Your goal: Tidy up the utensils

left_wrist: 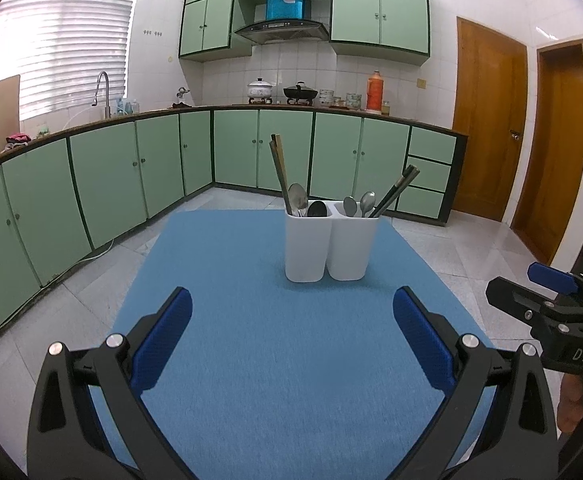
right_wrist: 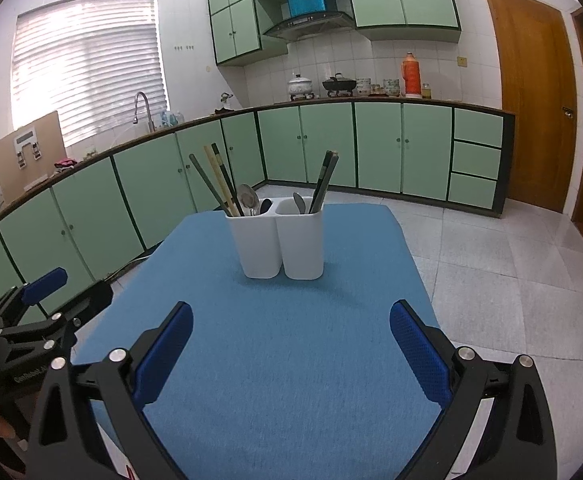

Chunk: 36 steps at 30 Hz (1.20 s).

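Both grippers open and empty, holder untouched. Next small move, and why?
Probably ease the right gripper forward toward the right cup and line up on its dark chopsticks. Both cups hold a mix of spoons and chopsticks, so sorting remains; that pair stands tall and leans clear of the spoons. The left gripper is open too and equally far back on the mat.

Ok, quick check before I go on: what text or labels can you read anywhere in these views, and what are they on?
"DAS": white letters on the body of the right gripper, cut off by the frame edge.
White lettering on the left gripper: too blurred to read.
Label on the cardboard sheet on the counter: too small to read.
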Motion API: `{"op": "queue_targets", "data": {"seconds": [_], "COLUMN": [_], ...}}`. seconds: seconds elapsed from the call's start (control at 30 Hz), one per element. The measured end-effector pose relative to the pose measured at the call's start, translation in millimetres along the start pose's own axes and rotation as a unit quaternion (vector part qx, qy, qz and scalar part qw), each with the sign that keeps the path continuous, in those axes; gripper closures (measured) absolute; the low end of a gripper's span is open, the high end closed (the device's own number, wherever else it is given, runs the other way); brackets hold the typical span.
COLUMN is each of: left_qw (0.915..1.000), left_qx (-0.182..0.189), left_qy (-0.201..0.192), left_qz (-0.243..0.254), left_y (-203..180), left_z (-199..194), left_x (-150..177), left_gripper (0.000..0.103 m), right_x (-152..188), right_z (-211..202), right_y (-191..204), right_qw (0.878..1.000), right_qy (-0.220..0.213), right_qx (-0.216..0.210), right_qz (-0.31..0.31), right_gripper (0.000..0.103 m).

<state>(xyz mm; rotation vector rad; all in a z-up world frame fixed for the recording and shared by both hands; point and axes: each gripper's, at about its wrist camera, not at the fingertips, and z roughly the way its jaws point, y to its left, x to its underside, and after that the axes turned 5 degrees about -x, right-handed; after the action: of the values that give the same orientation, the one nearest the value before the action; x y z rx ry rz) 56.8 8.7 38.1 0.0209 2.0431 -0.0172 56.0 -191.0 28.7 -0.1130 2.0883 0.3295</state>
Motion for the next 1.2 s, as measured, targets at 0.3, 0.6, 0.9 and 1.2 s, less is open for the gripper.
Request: {"op": "queue_targets", "data": {"seconds": [0.3, 0.6, 0.9, 1.2], "left_qw": [1.0, 0.9999, 0.9999, 0.9999], "left_qx": [-0.001, -0.001, -0.001, -0.001], "left_qy": [-0.003, -0.008, -0.009, -0.008], "left_qz": [0.001, 0.007, 0.008, 0.009], "left_y": [-1.1, -6.3, -6.5, -6.9], "left_z": [-1.3, -4.8, -5.4, -5.4], "left_x": [-1.1, -0.1, -0.7, -0.6], "left_gripper": [0.005, 0.005, 0.005, 0.005], "right_x": [-1.9, -2.5, -2.3, -2.4], "right_z": [-2.4, -4.4, -4.0, -3.5], "right_y": [0.8, -1.0, -2.1, -1.4], "right_qw": [1.0, 1.0, 1.0, 1.0], "right_qy": [-0.002, -0.003, -0.004, -0.003], "right_qx": [0.002, 0.002, 0.001, 0.001], "right_qz": [-0.003, -0.003, -0.004, -0.005], "right_gripper": [0.006, 0.006, 0.006, 0.006]}}
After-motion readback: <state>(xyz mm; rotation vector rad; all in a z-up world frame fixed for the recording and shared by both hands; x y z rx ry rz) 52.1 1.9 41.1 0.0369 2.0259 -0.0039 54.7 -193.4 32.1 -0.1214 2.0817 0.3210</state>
